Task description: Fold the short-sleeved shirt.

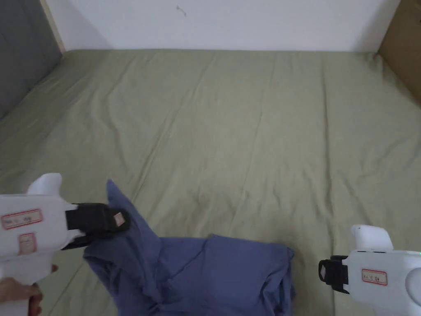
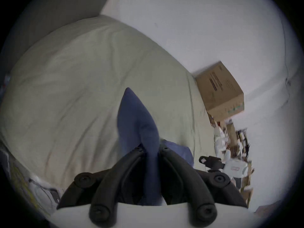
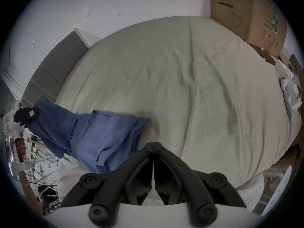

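Observation:
A crumpled blue short-sleeved shirt [image 1: 197, 271] lies at the near edge of the green bed sheet [image 1: 246, 135]. My left gripper [image 1: 119, 222] is shut on one corner of it and holds that corner lifted, so a pointed flap stands up past the jaws. In the left gripper view the blue cloth [image 2: 136, 121] runs between the two closed jaws of the left gripper [image 2: 150, 149]. My right gripper [image 1: 322, 273] hovers to the right of the shirt, apart from it, jaws together with nothing between them. The right gripper view shows the right gripper [image 3: 153, 143] closed over bare sheet, the shirt [image 3: 102, 132] to its left.
A white wall [image 1: 230, 24] runs along the bed's far side. A grey padded headboard [image 1: 20, 53] stands at the left. A cardboard box [image 1: 405, 45] rests against the bed's right edge. Small white items [image 3: 286, 90] lie at the bed's right side.

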A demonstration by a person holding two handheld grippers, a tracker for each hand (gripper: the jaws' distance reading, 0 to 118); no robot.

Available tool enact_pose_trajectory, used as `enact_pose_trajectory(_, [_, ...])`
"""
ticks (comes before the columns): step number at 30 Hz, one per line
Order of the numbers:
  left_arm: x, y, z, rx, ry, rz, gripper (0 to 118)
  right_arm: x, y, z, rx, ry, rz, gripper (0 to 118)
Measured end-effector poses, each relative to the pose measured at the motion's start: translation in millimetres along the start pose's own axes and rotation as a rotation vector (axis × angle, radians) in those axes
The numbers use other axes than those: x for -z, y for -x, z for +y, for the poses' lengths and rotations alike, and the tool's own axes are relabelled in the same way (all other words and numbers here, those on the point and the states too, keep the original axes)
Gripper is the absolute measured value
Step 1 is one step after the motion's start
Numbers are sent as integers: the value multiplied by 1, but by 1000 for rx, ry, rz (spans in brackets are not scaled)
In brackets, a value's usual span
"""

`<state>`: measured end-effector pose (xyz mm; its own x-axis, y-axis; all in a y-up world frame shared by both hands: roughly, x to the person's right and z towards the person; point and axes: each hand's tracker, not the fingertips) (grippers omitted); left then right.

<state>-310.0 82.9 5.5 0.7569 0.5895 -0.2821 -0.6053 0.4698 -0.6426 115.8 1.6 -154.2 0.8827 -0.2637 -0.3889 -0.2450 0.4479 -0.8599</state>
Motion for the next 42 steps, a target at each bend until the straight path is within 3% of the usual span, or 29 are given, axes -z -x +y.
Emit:
enact_pose_trajectory(4, [60,-51,-7,115,130,-81,11,-6,-19,-6,38,-6,1,0])
enact_pose_trajectory(8, [133,-87,-27,248,301,-73,11,-13,-42,-10,101,-22,20,0])
enact_pose_trajectory(12, [176,-113,-49,286,408,-59,12,-24,-53,-14,52,-41,13,0])
enact_pose_trajectory(15, [197,-121,-59,340,452,-34,13,-22,-63,-15,83,-33,3,0])
enact_pose_trajectory(18, [199,-126,-64,323,479,-86,42,-17,-73,-18,161,-23,25,0])
enact_pose_trajectory(19, [196,-126,-64,314,491,-146,71,-16,-76,-20,162,-21,20,0])
enact_pose_trajectory(20, [191,-127,-63,295,491,-183,91,-15,-76,-20,162,-18,15,0])
enact_pose_trajectory(21, [186,-127,-61,276,477,-206,103,-14,-75,-21,159,-14,9,0])
enact_pose_trajectory(22, [179,-124,-57,263,457,-214,107,-14,-75,-22,155,-10,6,0])
enact_pose_trajectory(25, [157,-106,-39,185,372,-201,106,-13,-75,-22,151,-5,9,0])
enact_pose_trajectory(27, [145,-82,-27,94,309,-211,96,-12,-74,-22,154,-4,11,0])
enact_pose_trajectory(30, [129,-50,-16,-51,232,-156,48,-10,-71,-21,156,-4,18,0])
enact_pose_trajectory(31, [130,-37,-14,-55,224,-117,36,-9,-70,-21,152,-4,21,0])
enact_pose_trajectory(33, [133,-27,-16,-22,220,-40,25,-10,-66,-21,140,-4,24,0])
enact_pose_trajectory(34, [137,-22,-20,-23,223,21,7,-10,-65,-21,135,-4,24,0])
enact_pose_trajectory(36, [147,-21,-30,-1,267,32,5,-9,-64,-21,132,-3,26,0])
enact_pose_trajectory(42, [179,-44,-61,76,388,-143,4,-7,-63,-23,148,4,26,0])
